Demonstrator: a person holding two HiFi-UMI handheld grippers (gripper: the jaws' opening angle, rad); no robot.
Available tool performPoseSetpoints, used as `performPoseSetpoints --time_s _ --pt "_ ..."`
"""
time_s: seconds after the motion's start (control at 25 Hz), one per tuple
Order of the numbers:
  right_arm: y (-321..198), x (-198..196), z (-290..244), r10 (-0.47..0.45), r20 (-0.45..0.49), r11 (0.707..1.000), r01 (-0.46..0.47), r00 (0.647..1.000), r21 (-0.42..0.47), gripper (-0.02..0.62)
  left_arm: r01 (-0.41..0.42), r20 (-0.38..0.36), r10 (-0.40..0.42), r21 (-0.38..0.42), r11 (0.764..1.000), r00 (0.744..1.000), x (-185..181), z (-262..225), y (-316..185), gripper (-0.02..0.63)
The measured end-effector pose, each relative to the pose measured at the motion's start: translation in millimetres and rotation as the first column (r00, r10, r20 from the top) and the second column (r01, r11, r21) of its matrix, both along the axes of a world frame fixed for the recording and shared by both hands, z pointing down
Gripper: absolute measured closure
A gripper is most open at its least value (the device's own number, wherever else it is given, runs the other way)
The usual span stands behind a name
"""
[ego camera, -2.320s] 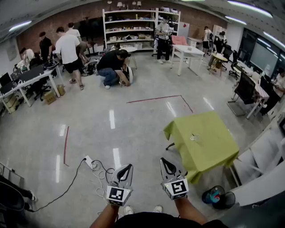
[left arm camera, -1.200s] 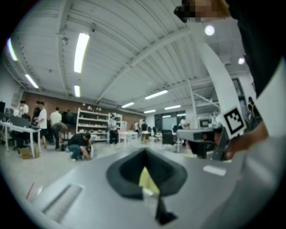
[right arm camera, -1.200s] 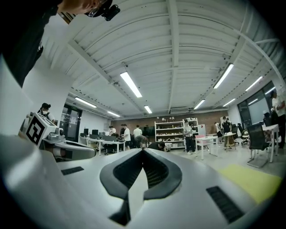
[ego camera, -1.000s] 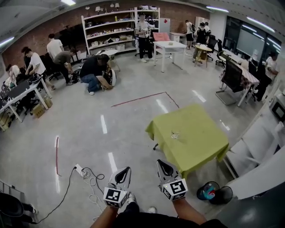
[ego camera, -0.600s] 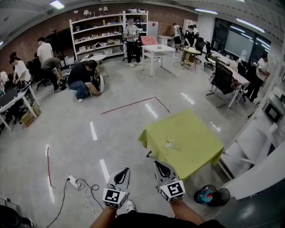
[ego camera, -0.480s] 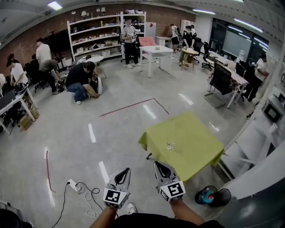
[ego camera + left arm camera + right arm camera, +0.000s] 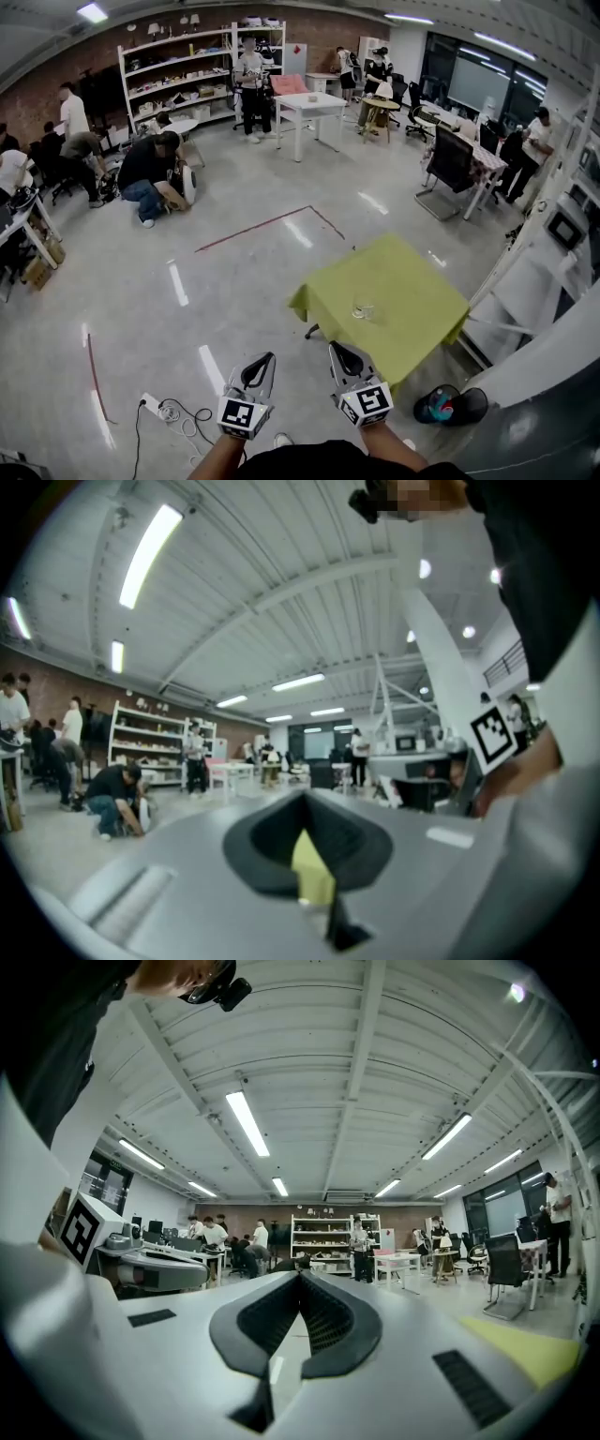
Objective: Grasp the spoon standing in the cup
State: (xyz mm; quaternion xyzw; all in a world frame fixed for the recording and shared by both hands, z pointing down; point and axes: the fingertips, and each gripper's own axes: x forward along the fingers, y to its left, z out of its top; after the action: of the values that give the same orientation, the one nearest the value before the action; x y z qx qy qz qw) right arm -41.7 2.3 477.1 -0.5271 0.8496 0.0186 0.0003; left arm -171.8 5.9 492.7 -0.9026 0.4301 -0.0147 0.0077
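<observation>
On the table [image 7: 417,314] with the yellow-green cloth, toward the side nearest the person, stands a small clear cup [image 7: 363,309]. The spoon should be standing inside it, but in the head view the cup is very small and I cannot really make out the spoon.

Both tools are short of the table, above the floor [image 7: 234,281] in front of its near edge and well apart from the cup. The left gripper [image 7: 265,360] has its jaws together, tip against tip, with nothing between them. Its own view shows only a patch of the yellow-green cloth through the hollow behind the tips. The right gripper [image 7: 337,351] is the closer one to the table's near edge. Its jaws are also pressed together and empty, and the cloth shows low at the right of its view.

By my judgement the task is only at the approach. No tool has reached the table, nothing is grasped, and the cup looks untouched. What is left is to come up to the table, open one pair of jaws, bring them around the spoon's handle above the cup's rim, and close.
</observation>
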Motion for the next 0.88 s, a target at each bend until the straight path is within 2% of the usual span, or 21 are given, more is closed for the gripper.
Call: performPoseSetpoints --time_s 0.2,0.48,0.68,0.88 --pt "-9.5 -5.2 3.8 0.02 -0.018 1.0 -0.02 1.0 0.0 0.589 -0.016 -0.025 0.016 -0.014 1.0 1.0 -3.2 11.1 -12.8 0.6" --pt "-29.8 10.9 0.8 0.077 -0.003 0.997 -0.077 0.997 0.01 0.589 -0.053 -0.023 0.052 -0.036 0.998 0.998 7.9 15.2 -31.3 0.6" --pt "-54.3 21.2 -0.6 0.074 0.002 0.997 -0.074 0.997 0.012 0.589 -0.053 -0.004 0.053 -0.028 0.998 0.999 19.1 13.0 -57.9 0.6" --pt "-78.8 47.8 -0.3 0.042 0.019 0.999 -0.042 0.999 0.006 0.589 -0.064 0.012 0.064 -0.022 0.998 0.998 50.5 9.2 -82.7 0.6"
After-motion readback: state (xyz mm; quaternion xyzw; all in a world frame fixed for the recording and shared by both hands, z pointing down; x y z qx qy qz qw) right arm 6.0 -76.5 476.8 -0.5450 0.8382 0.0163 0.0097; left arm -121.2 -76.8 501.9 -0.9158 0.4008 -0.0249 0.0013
